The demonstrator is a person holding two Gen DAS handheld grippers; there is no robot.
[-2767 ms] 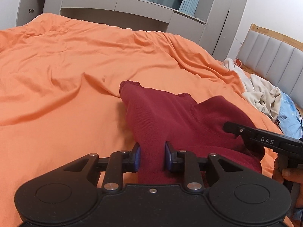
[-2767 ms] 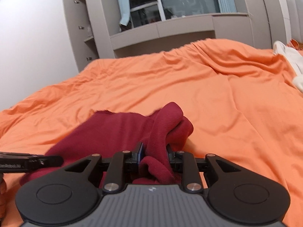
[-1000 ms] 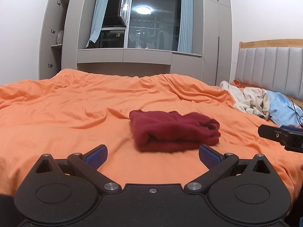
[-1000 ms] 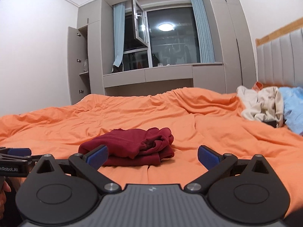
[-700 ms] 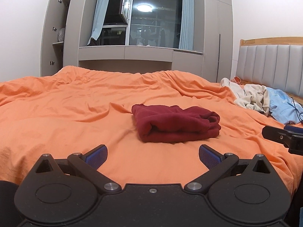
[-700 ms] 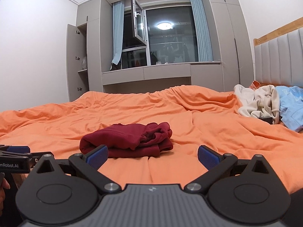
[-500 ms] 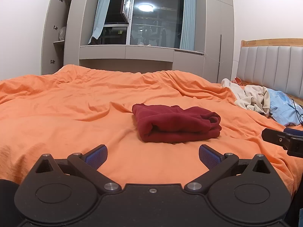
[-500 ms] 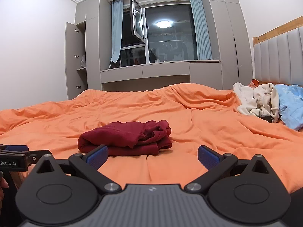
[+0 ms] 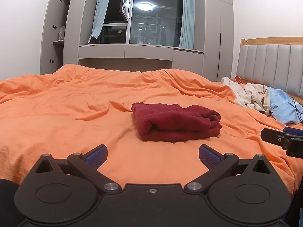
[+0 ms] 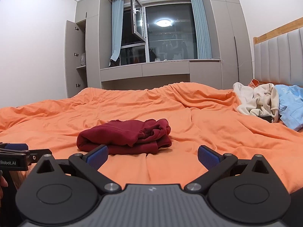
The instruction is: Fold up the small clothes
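The dark red garment (image 9: 176, 122) is lying folded into a compact bundle on the orange bedcover (image 9: 56, 117), roughly in the middle of the bed, and nothing is touching it. The left gripper (image 9: 153, 154) is hovering short of the bundle with its fingers spread wide and holding nothing; the right gripper (image 10: 152, 154) is doing the same, fingers wide and empty. Judged from this arrangement, both tools are standing clear so the fold can rest undisturbed, and this item appears finished.

A loose heap of cream clothes (image 10: 255, 100) and a light blue garment (image 10: 291, 104) are sitting well apart from the bundle, near the padded headboard (image 9: 270, 64); these are probably waiting their turn.

The left view is showing the bundle's rolled near edge and its stacked layers, plus the tip of the other gripper at the right margin. The right view is showing what the left does not: the bunched, less tidy end of the bundle, a small dark object (image 10: 265, 117) under the cream heap, and part of a hand (image 10: 2, 184) at the left margin.
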